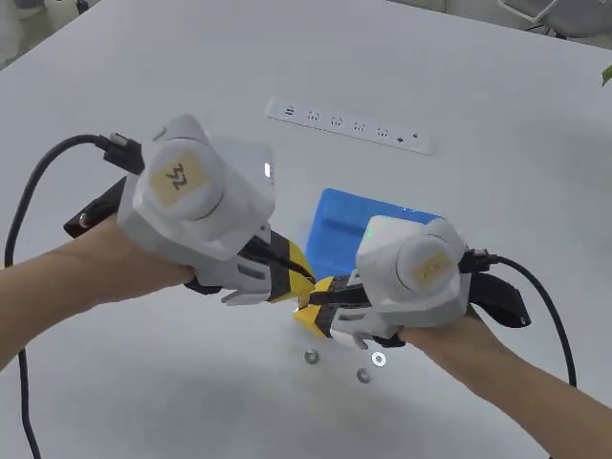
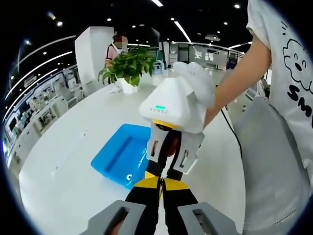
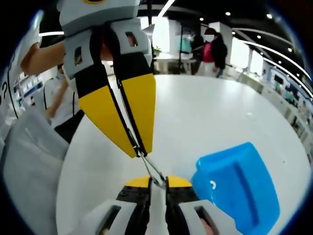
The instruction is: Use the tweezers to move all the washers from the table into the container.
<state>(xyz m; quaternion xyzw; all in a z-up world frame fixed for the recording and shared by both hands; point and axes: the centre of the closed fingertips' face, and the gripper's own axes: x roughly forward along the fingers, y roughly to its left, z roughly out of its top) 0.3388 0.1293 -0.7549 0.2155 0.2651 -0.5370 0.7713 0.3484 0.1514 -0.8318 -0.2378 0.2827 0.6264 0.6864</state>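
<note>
As the left tool (image 2: pixel 161 185) and right tool (image 3: pixel 157 183) met tip to tip, both clamped the tweezers (image 3: pixel 149 166) (thin, metal); 3 washers (image 1: pixel 363 376) lay on the counter (image 1: pixel 143 382) near the blue container (image 1: pixel 335 234).

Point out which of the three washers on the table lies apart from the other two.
The left washer in the head view: it lies alone, while the middle washer and the right washer sit close together.
</note>
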